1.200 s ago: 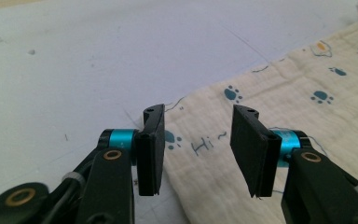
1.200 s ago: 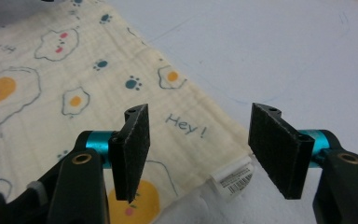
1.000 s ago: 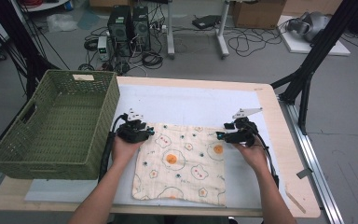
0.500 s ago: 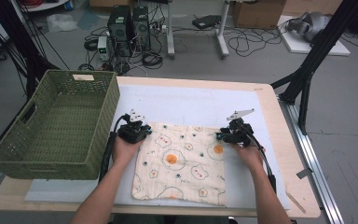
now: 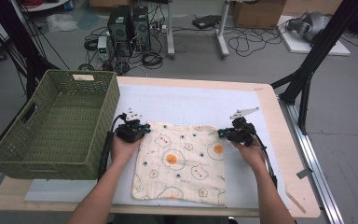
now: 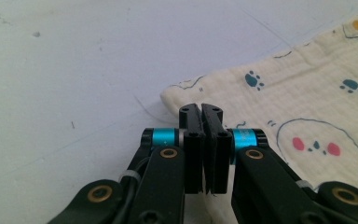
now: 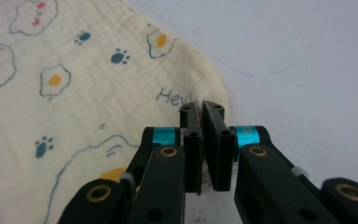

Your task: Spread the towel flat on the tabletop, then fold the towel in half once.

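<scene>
A cream cloth (image 5: 182, 158) printed with fried eggs and paw prints lies flat on the white mat. My left gripper (image 5: 144, 128) sits at its far left corner. In the left gripper view the jaws (image 6: 201, 110) have just been closing and now stand shut, with the cloth's (image 6: 307, 93) edge pinched between them. My right gripper (image 5: 221, 134) sits at the far right corner. Its jaws (image 7: 202, 107) have also just been closing, and they press on the cloth (image 7: 74, 93) beside the word "Hey!".
A green woven basket (image 5: 98, 121) stands at the table's left, close to my left hand. The white mat (image 5: 186, 100) runs on beyond the cloth. The wooden table edge (image 5: 284, 154) is to the right. Cables and computer cases lie on the floor behind.
Both grippers' jaws have drawn together at the cloth's far corners. The hands and the cloth have kept their places.
</scene>
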